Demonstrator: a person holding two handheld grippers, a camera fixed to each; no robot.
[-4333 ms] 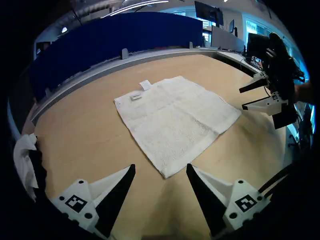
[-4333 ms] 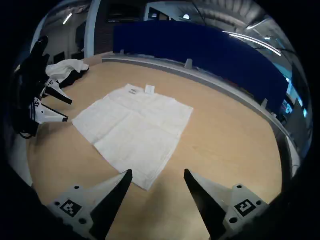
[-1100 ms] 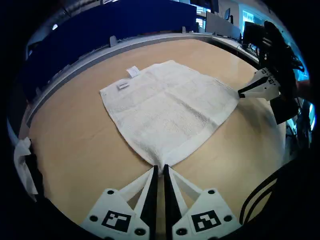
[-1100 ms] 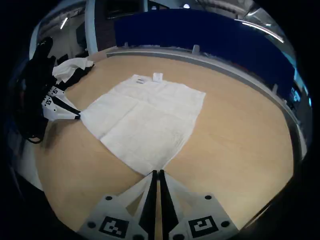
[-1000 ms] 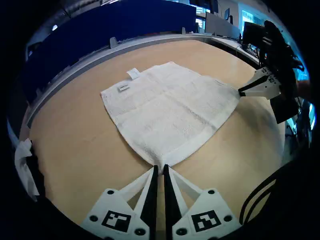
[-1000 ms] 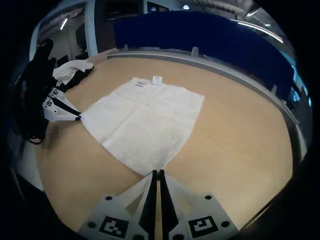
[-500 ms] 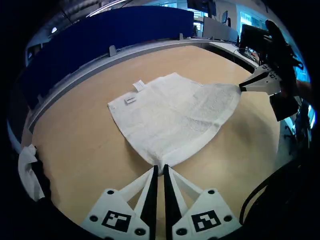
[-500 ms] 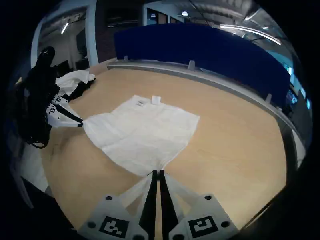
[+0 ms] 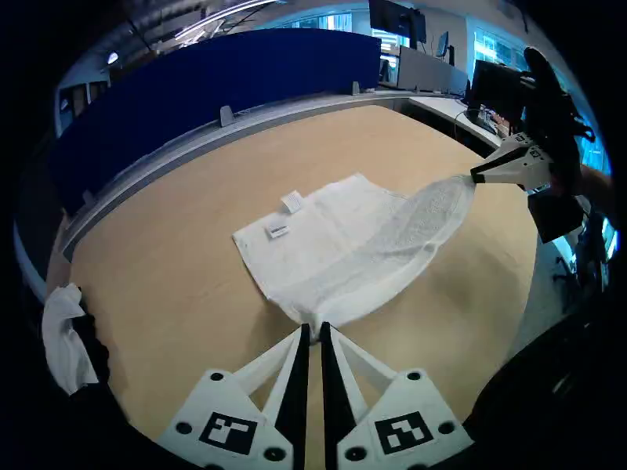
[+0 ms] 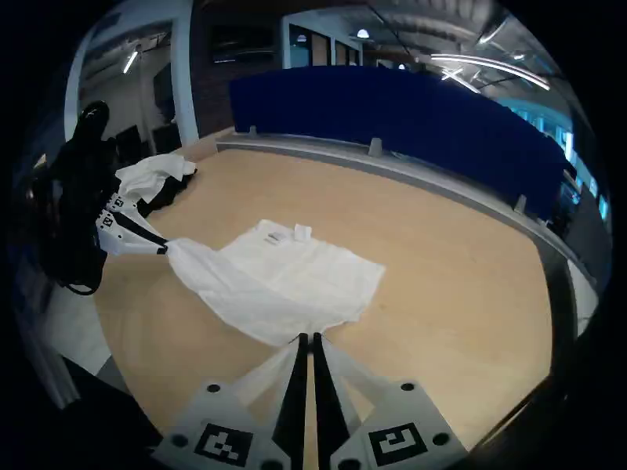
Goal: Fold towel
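1. Caught mid-fold on the table [image 9: 157, 258]: the towel [image 9: 345, 243], lifted along its near edge, lying flat at the far edge by the tag [image 9: 292, 201].
2. Pinched at one near corner by the left gripper [image 9: 313, 327], fingers [image 9: 298, 368] pressed together on it; pinched at the other by the right gripper [image 10: 307, 337], likewise closed on the corner.
3. Likely best done by carrying both corners forward level and together, with the raised edge taut between them.
4. Worth aiming for the two far corners, near the tag, and lowering before letting go.
5. Risks to mind: sagging in the middle, or dragging the flat half along the table.
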